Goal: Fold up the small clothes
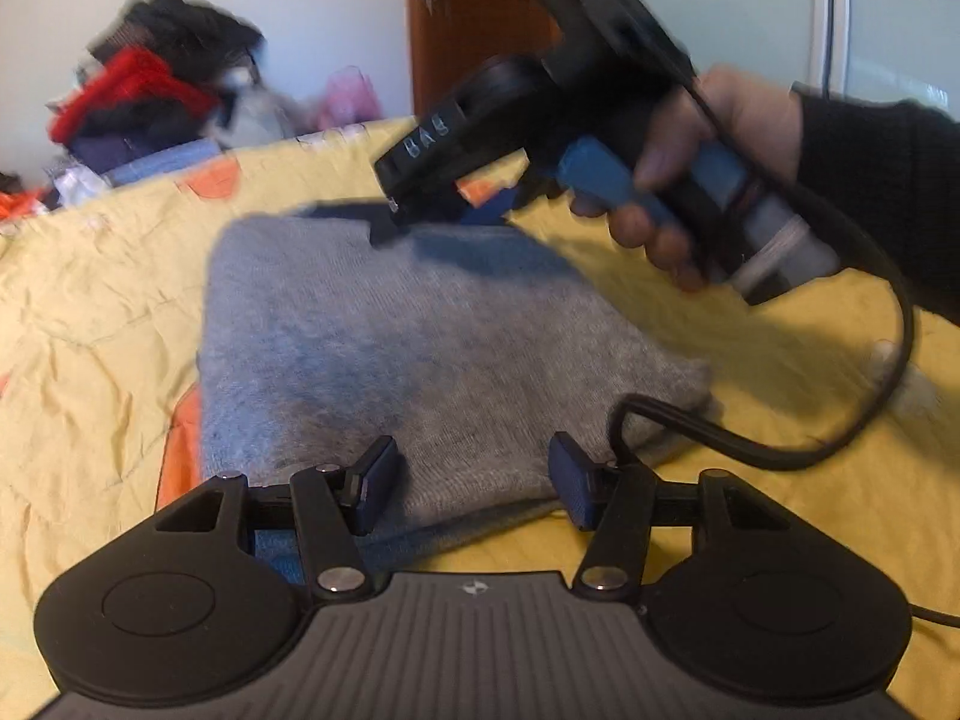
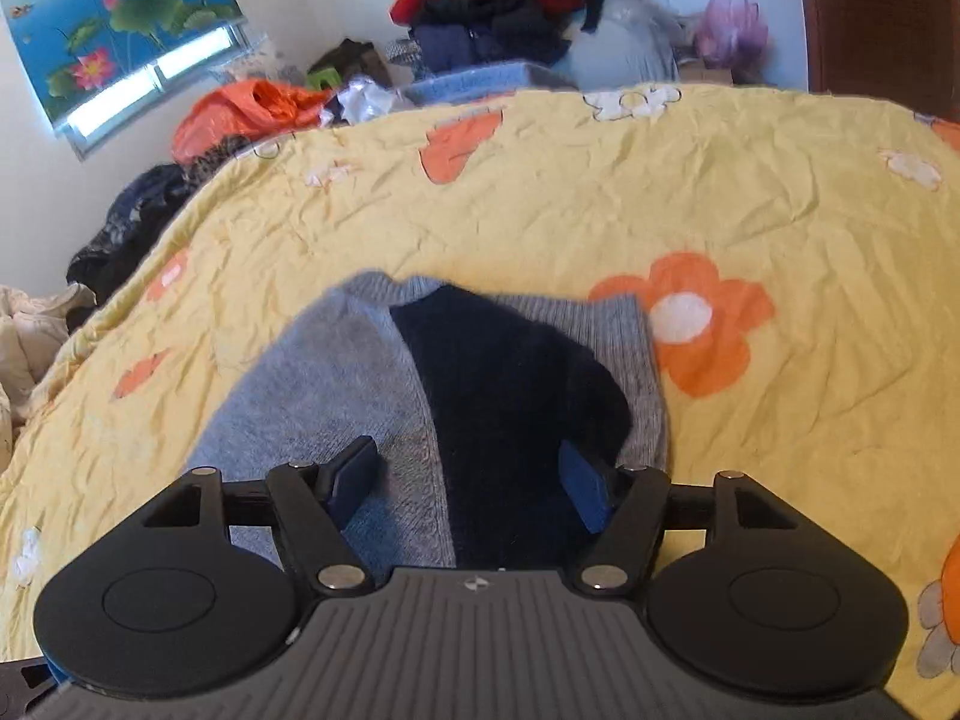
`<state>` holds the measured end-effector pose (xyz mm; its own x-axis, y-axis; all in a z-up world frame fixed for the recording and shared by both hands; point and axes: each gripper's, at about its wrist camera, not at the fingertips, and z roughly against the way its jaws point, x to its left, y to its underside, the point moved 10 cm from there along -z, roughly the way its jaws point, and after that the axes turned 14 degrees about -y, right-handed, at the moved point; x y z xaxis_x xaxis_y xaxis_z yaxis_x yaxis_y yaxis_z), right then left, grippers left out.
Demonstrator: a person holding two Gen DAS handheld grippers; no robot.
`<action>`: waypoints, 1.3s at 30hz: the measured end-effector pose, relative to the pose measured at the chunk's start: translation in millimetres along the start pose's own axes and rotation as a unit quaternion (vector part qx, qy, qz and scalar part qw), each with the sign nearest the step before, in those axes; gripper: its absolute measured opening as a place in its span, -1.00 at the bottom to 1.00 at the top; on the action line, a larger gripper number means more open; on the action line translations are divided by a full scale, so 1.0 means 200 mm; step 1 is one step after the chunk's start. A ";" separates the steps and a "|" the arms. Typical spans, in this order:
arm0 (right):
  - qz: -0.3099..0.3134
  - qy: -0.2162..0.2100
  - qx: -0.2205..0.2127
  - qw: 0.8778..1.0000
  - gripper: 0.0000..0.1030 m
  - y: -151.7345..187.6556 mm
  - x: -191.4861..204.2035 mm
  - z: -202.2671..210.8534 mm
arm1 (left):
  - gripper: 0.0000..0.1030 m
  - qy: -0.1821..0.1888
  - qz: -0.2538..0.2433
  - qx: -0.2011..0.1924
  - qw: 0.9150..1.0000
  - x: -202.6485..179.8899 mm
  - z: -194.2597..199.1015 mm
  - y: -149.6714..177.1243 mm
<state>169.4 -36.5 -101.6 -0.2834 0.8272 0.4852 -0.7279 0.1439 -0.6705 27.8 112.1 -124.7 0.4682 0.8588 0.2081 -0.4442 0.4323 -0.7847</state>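
A small grey knitted garment [image 1: 420,348] lies folded flat on the yellow flowered bedspread [image 1: 90,330]. My left gripper [image 1: 474,480] stands open just above the garment's near edge, nothing between its fingers. In the left wrist view a hand holds the right gripper [image 1: 420,204] over the garment's far edge, blurred by motion. In the right wrist view the grey garment [image 2: 336,384] shows a dark navy panel [image 2: 516,396] down its middle. My right gripper [image 2: 468,486] hangs open over it, holding nothing.
A heap of red, black and blue clothes [image 1: 144,102] is piled beyond the bed's far edge, with an orange bag [image 2: 240,108] beside it. A black cable [image 1: 780,444] loops across the garment's right corner. A wooden door [image 1: 474,18] stands behind.
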 end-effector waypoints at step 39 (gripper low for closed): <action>0.034 -0.082 0.016 0.996 0.57 -0.06 0.46 -0.13 | 0.19 -0.064 0.018 0.010 0.998 0.01 0.16 0.10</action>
<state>169.2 52.5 -63.3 -0.4293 0.7344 0.5257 -0.7225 0.0700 -0.6879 -3.8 132.0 -121.3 0.3514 0.9014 0.2530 -0.4750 0.4045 -0.7815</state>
